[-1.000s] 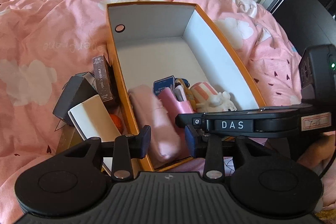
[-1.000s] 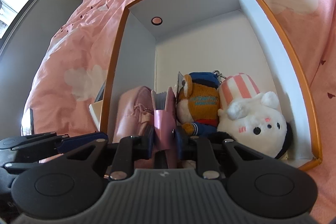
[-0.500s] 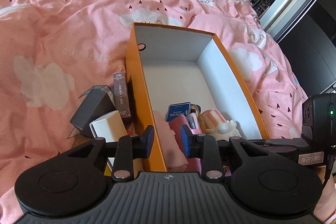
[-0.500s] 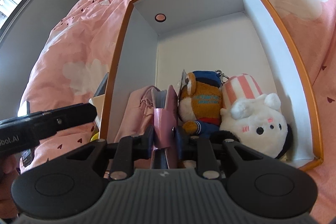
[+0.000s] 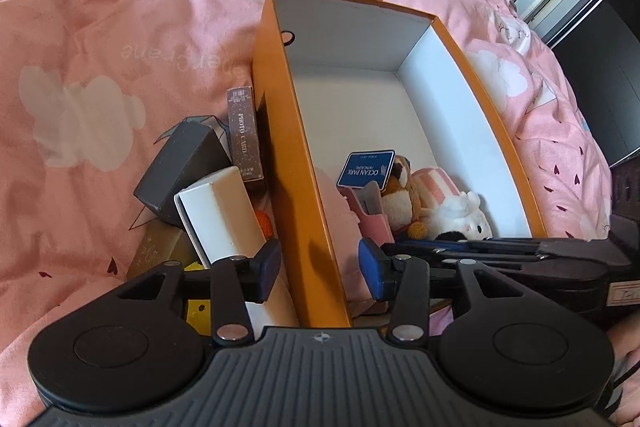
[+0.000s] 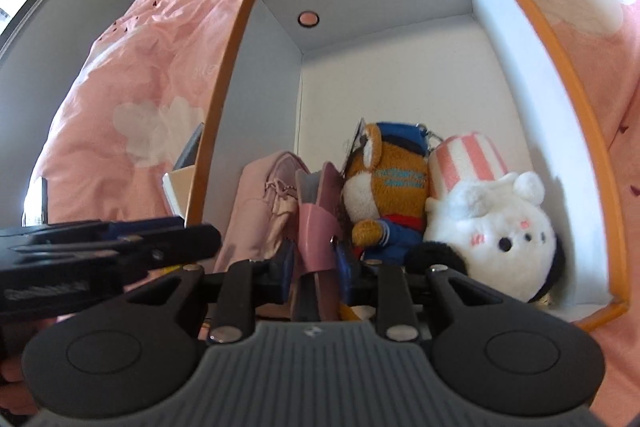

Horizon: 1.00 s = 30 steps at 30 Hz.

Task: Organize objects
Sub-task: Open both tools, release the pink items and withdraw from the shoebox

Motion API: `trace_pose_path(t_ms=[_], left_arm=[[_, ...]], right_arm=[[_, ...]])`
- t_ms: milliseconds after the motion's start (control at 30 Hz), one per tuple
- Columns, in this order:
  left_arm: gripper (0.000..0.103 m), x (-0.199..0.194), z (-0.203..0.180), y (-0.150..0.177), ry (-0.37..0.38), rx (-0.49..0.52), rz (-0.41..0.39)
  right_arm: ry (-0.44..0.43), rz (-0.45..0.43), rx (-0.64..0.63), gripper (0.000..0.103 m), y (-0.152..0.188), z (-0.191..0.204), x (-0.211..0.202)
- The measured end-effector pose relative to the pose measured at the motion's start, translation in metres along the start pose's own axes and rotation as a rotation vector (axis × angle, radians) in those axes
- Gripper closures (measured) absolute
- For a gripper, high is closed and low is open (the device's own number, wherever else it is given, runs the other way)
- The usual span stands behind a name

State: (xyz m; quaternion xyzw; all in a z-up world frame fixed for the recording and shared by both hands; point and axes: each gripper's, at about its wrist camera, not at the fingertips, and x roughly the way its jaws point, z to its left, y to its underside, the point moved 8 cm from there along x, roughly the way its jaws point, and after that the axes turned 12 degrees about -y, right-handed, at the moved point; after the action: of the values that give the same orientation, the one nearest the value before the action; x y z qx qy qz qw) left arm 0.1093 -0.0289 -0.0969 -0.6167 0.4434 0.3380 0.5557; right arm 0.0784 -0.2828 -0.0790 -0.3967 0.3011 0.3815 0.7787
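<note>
Nearest the right-wrist camera, the right gripper (image 6: 314,261) has its jaws nearly closed on the pink wallet (image 6: 316,223), which stands upright between the blue pads at the near end of the orange box (image 6: 224,95). The wallet is already down inside the box, wedged between the pink pouch (image 6: 260,203) on its left and the bear plush (image 6: 386,187) on its right; letting go looks like the only thing left for this item.

The left gripper (image 5: 318,269) holds nothing. Its jaws are opening and straddle the box's near long wall, one pad outside it and one inside, neither pressing on the cardboard as far as the view shows.

Just past the bear lies the white rabbit plush (image 6: 504,227) with its striped hat, against the box's right wall. A blue card (image 5: 366,169) reading "OCEAN PARK" stands behind the wallet. So five things seem packed, all crowded at the near end; the far half of the box is bare.

What is left sits on the bed (image 5: 100,39) outside the left wall: a white box (image 5: 220,215) closest to the left jaws, a dark grey box (image 5: 182,171) beyond it, a brown "PHOTO CARD" box (image 5: 244,135) leaning on the wall, plus something orange and something yellow and gold, mostly hidden. I judge the task roughly half done
</note>
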Motion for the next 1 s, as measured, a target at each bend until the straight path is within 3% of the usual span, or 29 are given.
trace_pose_path(t_ms=[400,500,567,633,700,767,867,1000], left_arm=[[0.051,0.023,-0.005,0.013,-0.041,0.061,0.109],[0.052,0.022,-0.005,0.013,-0.039,0.061,0.096],[0.052,0.015,-0.007,0.009,-0.046,0.06,0.047],[0.052,0.005,-0.008,0.003,-0.054,0.054,-0.026],[0.052,-0.004,-0.006,-0.006,-0.061,0.029,-0.092],[0.052,-0.008,-0.003,-0.014,-0.072,-0.004,-0.137],[0.061,-0.007,-0.002,-0.02,-0.079,-0.022,-0.162],[0.075,0.004,-0.002,-0.02,-0.075,-0.048,-0.135]], right_arm=[[-0.011,0.015,-0.014,0.08,0.001,-0.002,-0.005],[-0.018,-0.008,-0.03,0.078,-0.002,-0.002,-0.013],[-0.008,-0.043,-0.061,0.078,-0.007,0.0,-0.025],[0.036,-0.099,-0.102,0.077,-0.016,-0.001,-0.043],[0.098,-0.165,-0.132,0.066,-0.026,-0.005,-0.062],[0.165,-0.237,-0.154,0.049,-0.037,-0.012,-0.08],[0.277,-0.289,-0.161,0.045,-0.048,-0.03,-0.095],[0.372,-0.276,-0.129,0.045,-0.051,-0.06,-0.093]])
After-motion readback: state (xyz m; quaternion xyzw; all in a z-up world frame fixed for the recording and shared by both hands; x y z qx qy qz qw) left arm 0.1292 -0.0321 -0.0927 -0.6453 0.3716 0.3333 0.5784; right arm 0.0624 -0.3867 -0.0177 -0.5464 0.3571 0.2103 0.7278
